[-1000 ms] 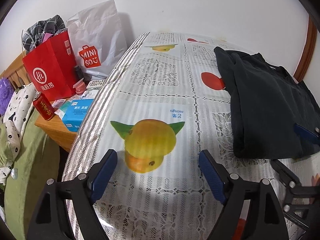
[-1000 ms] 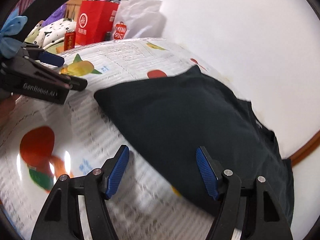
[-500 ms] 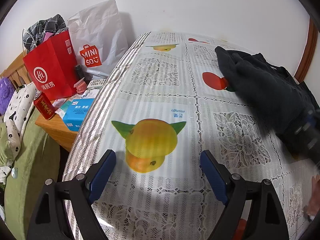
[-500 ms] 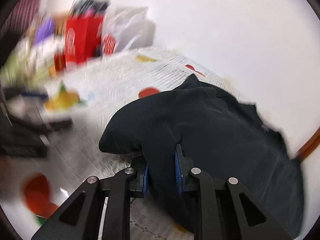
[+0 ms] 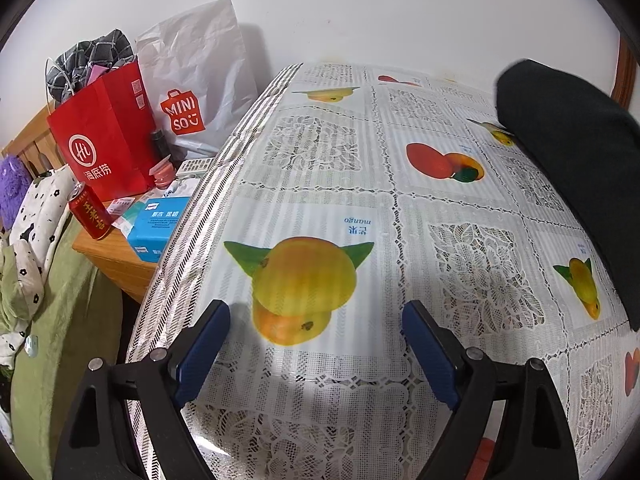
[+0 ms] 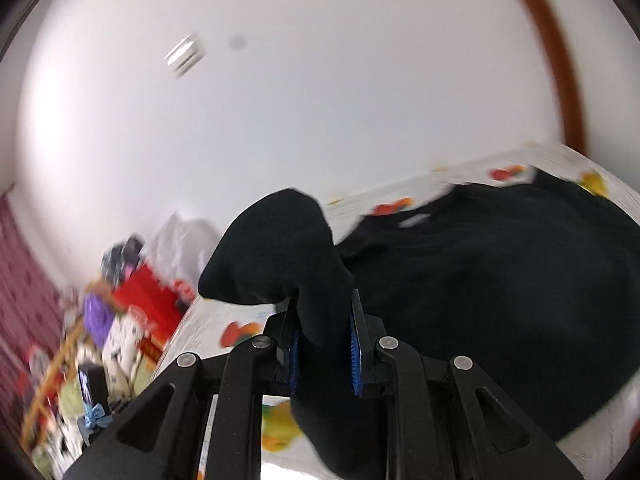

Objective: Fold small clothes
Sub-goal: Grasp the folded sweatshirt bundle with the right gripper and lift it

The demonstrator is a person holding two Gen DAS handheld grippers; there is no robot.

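A black garment (image 6: 500, 292) lies on the fruit-print tablecloth (image 5: 360, 208). My right gripper (image 6: 325, 350) is shut on a bunched edge of it, and that edge stands lifted above the table, folded back over the rest of the cloth. In the left wrist view the same black garment (image 5: 576, 160) fills the right side as a dark mound. My left gripper (image 5: 316, 354) hovers open over a printed mango near the table's front, with nothing between its blue pads (image 5: 202, 354).
Left of the table, a low wooden stand (image 5: 116, 256) holds a red paper bag (image 5: 102, 148), a white shopping bag (image 5: 196, 80), a red can (image 5: 90, 212) and a blue tissue box (image 5: 158, 226). Green bedding (image 5: 60, 340) lies further left. A white wall runs behind.
My right gripper closed on the garment's edge, then swung up and rolled, carrying the cloth off the table. In the left wrist view the garment has drawn away to the right. The left gripper stayed put.
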